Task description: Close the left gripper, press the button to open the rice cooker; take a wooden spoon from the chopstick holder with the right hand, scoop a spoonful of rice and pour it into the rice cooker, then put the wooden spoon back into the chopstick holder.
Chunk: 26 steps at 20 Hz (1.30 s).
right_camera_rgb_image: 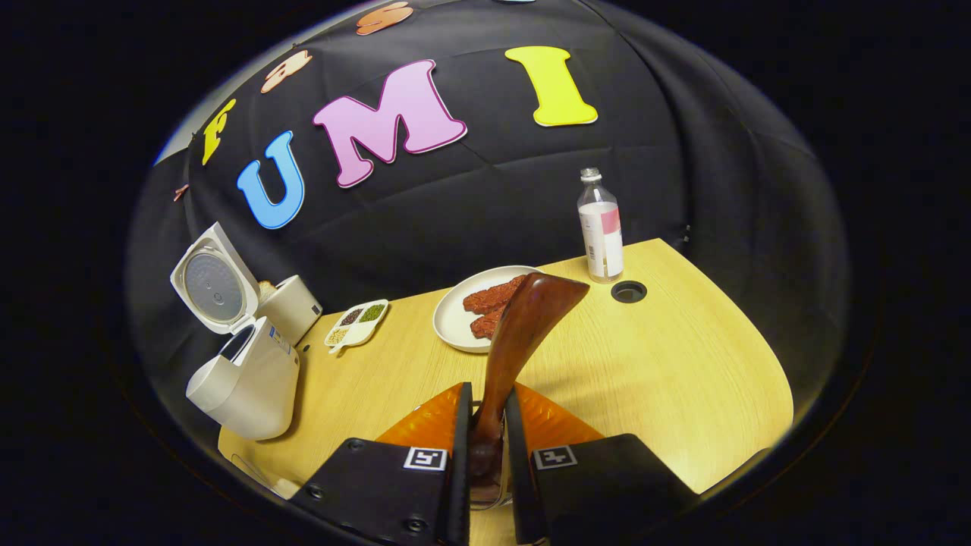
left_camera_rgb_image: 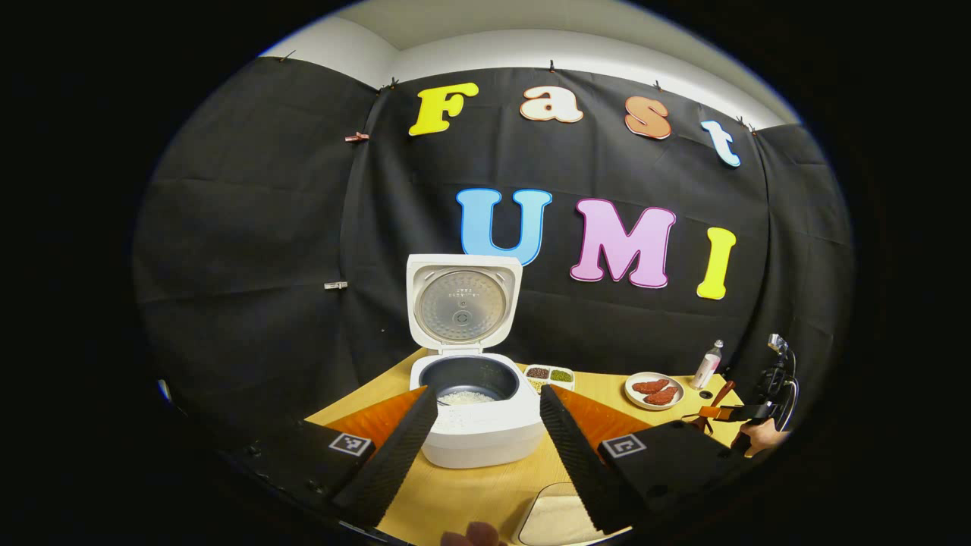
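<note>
1. left gripper (left_camera_rgb_image: 485, 432): fingers spread wide, nothing between them, held above the near edge of the wooden table (left_camera_rgb_image: 470, 493) and facing the rice cooker.
2. rice cooker (left_camera_rgb_image: 476, 413): white, lid standing upright and open; dark inner pot exposed with a layer of white rice in the bottom. in the right gripper view it sits at the far left of the table.
3. right gripper (right_camera_rgb_image: 485, 436): fingers pressed together on the handle of the wooden spoon (right_camera_rgb_image: 523, 334); the spoon rises steeply from the grip, bowl end topmost and tilted slightly right.
4. in the left gripper view the right gripper shows far right, a hand behind it, the spoon poking up near it.
5. plate (right_camera_rgb_image: 455, 322) with reddish pieces lies behind the spoon; a small divided dish (right_camera_rgb_image: 356, 322) of beans and grains sits between plate and cooker.
6. bottle (right_camera_rgb_image: 599, 227) stands upright at the table's back edge, just beside a round hole in the top.
7. a white tray of rice (left_camera_rgb_image: 561, 519) lies at the near edge, below the left gripper's right finger.
</note>
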{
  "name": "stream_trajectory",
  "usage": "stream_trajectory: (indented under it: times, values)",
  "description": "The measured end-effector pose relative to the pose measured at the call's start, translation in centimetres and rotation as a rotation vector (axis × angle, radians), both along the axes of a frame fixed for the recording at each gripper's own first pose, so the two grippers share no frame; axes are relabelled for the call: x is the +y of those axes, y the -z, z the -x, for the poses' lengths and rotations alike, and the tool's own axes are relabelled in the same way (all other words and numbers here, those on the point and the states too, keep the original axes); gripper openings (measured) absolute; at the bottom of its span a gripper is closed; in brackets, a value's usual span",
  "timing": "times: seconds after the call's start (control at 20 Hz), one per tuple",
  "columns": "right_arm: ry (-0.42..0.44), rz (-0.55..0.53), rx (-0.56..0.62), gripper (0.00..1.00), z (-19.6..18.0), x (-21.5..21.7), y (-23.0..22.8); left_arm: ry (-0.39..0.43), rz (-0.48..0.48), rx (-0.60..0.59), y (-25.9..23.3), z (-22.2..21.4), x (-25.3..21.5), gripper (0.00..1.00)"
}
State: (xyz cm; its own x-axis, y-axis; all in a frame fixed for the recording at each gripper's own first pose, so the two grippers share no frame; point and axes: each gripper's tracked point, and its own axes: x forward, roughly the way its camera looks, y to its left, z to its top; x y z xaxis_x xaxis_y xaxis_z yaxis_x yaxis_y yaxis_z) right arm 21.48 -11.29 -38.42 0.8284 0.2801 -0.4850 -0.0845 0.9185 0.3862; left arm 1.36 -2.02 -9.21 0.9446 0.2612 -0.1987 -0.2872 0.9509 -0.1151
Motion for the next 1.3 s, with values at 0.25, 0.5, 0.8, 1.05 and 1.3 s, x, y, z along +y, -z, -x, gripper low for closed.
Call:
stream_trajectory:
  times: [0.25,0.5,0.8,1.05,1.3]
  values:
    - [0.013,0.075,-0.084,0.27,0.7,-0.4,-1.7,0.011,-0.017,0.015,0.2,-0.1,0.0,0.94]
    - [-0.015,0.010,-0.096,0.13,1.2,0.3,-2.5,0.022,-0.017,0.014,-0.1,-0.4,0.5,0.94]
    - [0.006,0.052,-0.131,0.07,1.3,0.0,-4.2,0.045,-0.029,-0.002,-0.9,-0.8,1.0,0.94]
    - [0.040,0.067,-0.225,0.06,1.8,-0.5,-10.2,0.075,-0.016,-0.009,-1.4,0.0,2.3,0.94]
    - [0.023,0.045,-0.310,0.07,6.1,1.3,-18.0,0.119,-0.013,-0.025,-1.9,0.6,3.9,0.94]
